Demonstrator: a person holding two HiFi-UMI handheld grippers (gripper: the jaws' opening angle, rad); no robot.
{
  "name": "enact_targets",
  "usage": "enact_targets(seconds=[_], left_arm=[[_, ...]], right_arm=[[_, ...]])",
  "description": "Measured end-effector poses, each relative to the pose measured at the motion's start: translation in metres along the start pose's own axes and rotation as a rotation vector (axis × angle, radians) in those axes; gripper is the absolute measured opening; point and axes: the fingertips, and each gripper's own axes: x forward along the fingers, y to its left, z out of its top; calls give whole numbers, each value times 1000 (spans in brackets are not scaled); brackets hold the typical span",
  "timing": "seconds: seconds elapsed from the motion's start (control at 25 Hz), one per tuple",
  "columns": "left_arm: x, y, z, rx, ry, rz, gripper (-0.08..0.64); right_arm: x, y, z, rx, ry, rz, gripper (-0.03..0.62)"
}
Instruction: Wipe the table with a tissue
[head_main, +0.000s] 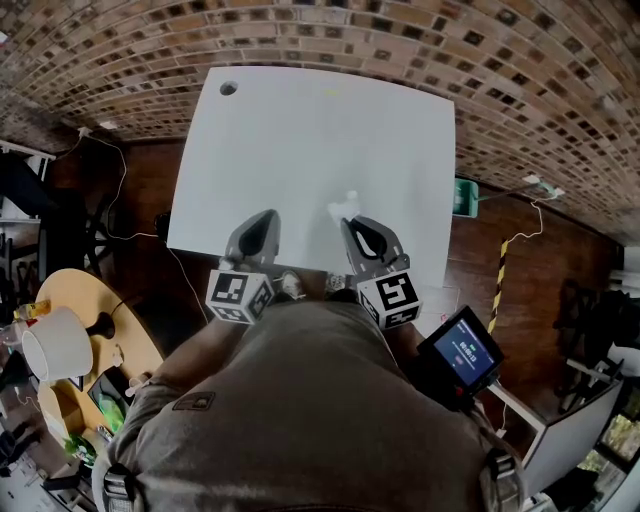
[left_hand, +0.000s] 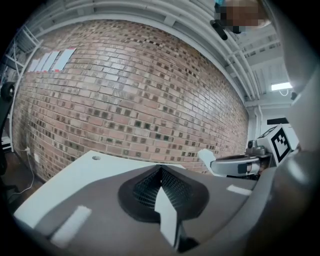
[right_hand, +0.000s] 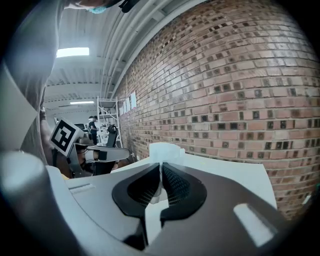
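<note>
Head view: our right claw (head_main: 354, 224) pinches the tissue (head_main: 343, 207) at the table (head_main: 320, 130), left claw (head_main: 268, 218) pressed together beside it; we judge wiping next: lower, press, sweep.

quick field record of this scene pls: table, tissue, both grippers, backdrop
table: white table, top bare, small round hole near its far left corner
tissue: white tissue, pinched in the right jaws, sticking out past the tips
right hand-held gripper: shut on the tissue, over the table's near part
left hand-held gripper: jaws together, nothing between them
tissue touching table: cannot tell
backdrop: brick wall behind the table
</note>
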Motion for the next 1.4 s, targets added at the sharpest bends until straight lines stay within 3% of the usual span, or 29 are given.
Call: enact_targets(seconds=[0.6, 1.4], left_arm=[[-37, -14, 1, -2, -3, -92, 2], [-70, -96, -21, 2, -28, -84, 2]], right_arm=[[-29, 37, -2, 25, -27, -71, 28], [-104, 41, -27, 15, -33, -15, 28]])
